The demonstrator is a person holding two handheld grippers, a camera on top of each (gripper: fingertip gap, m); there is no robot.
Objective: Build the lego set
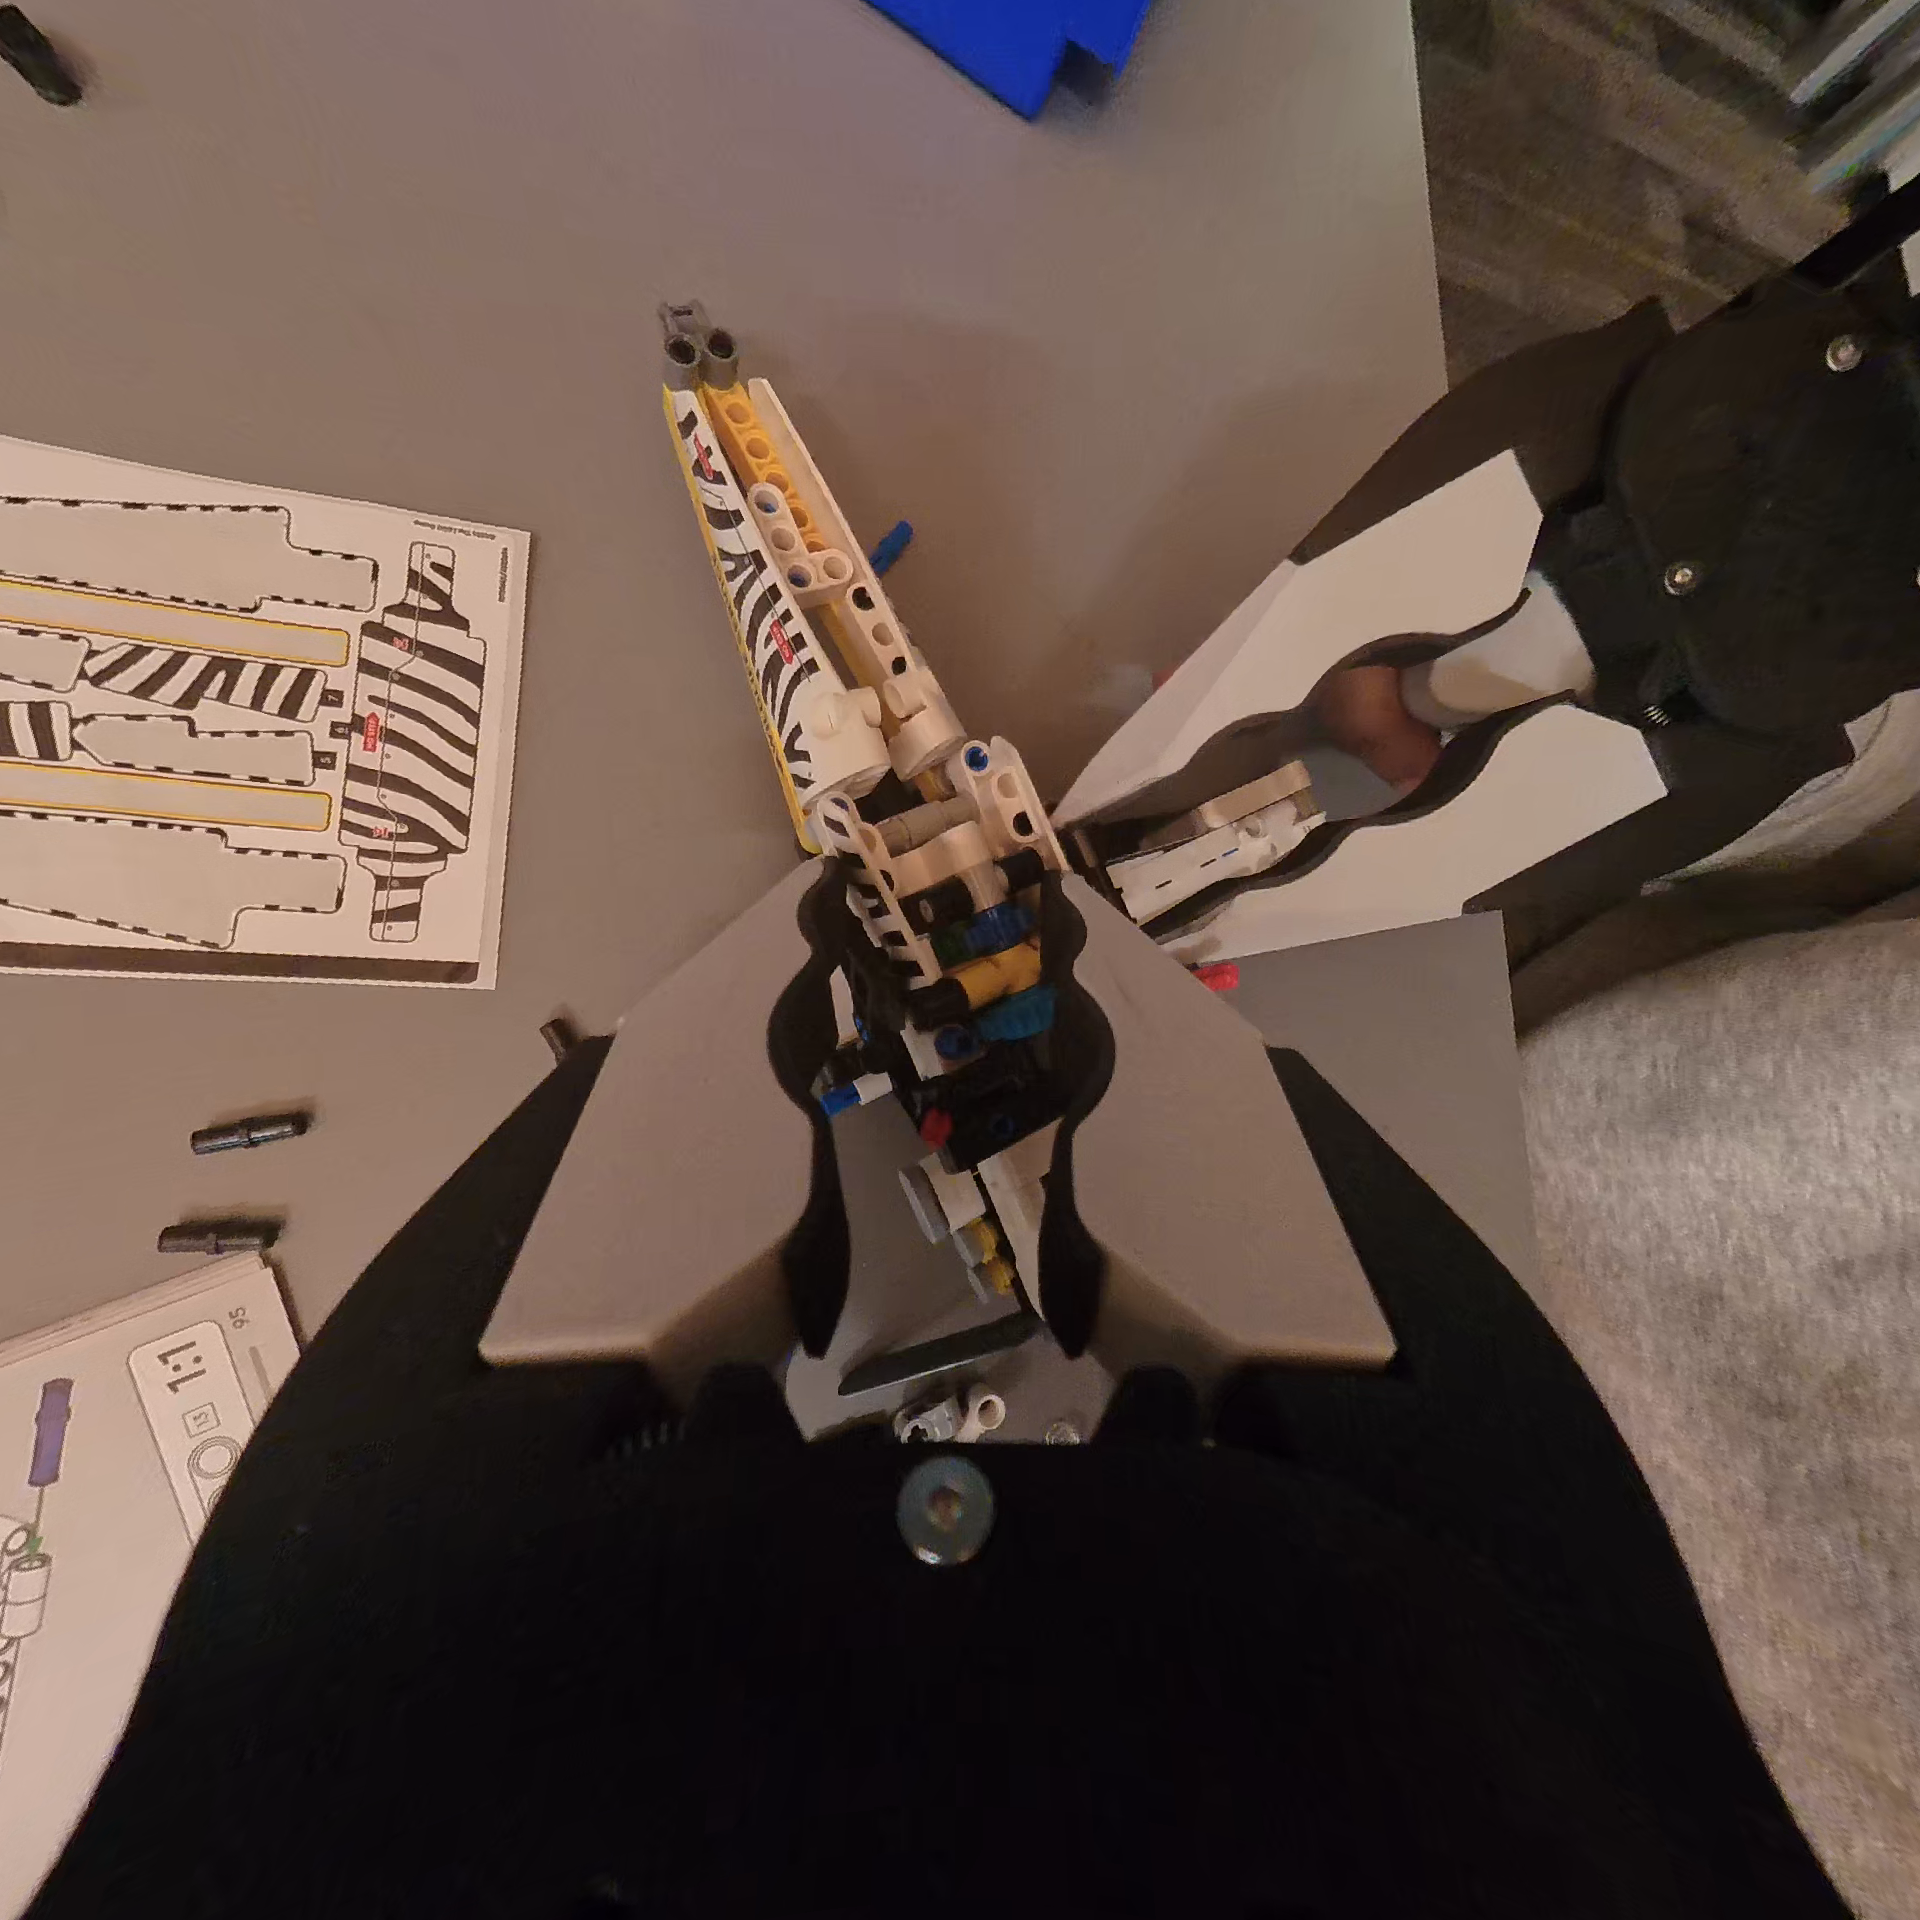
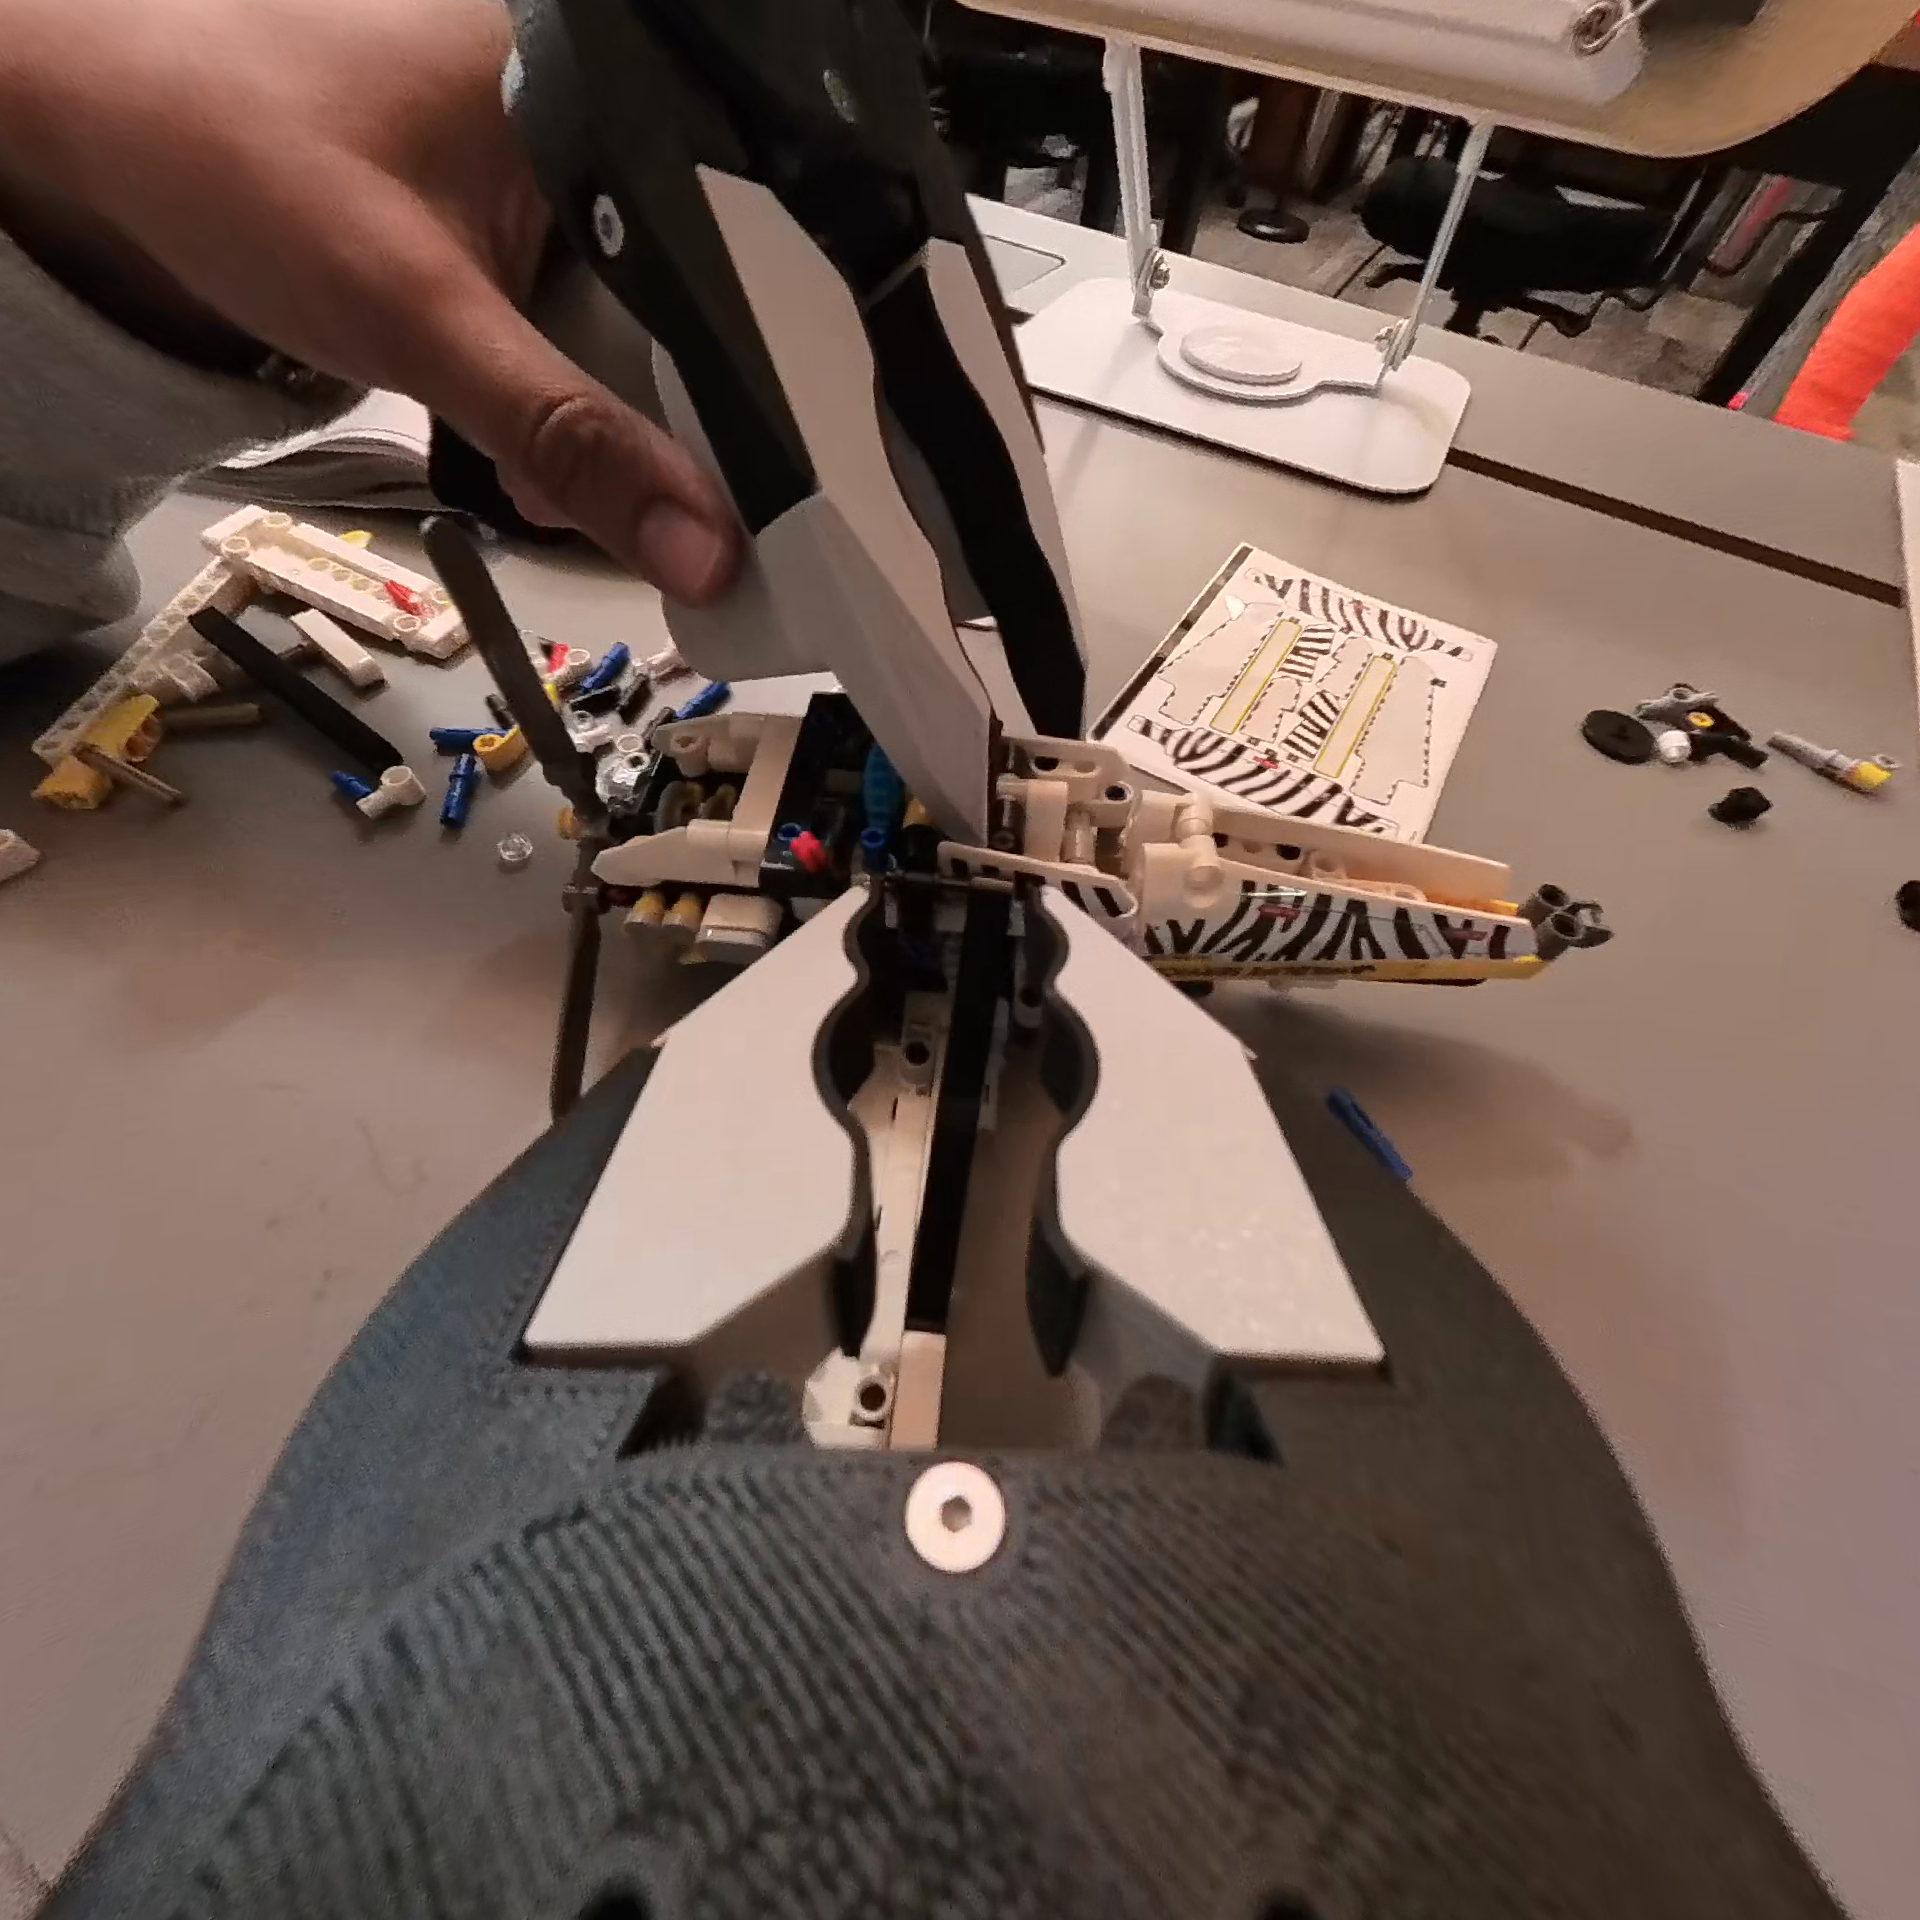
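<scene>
Nearest my left wrist camera, the left tongs (image 1: 940,914) are closed around the middle of the lego model (image 1: 831,686), their dark inner pads pressing its black-and-blue gear section from both sides. Beyond that grip, the model's zebra-striped yellow-and-white tail boom (image 1: 764,582) points away over the grey tabletop (image 1: 312,260). To the right of the model, my right tongs (image 1: 1081,831) clamp a white-and-black side panel (image 1: 1216,831) that meets the model at the same section. In the right wrist view, the right tongs (image 2: 951,914) are narrowed onto that panel (image 2: 914,1195), a white beam beside a black strip running back between the fingers. The left tongs (image 2: 997,790) descend onto the model (image 2: 1091,862) from above, a hand (image 2: 343,260) on their handle. Left of the model lie loose pieces (image 2: 468,748); behind its tail boom lies a zebra-patterned sticker sheet (image 2: 1309,717). Left of the model in the left wrist view lie the same sheet (image 1: 260,727), two black pins (image 1: 249,1132) and an instruction booklet (image 1: 135,1403).
</scene>
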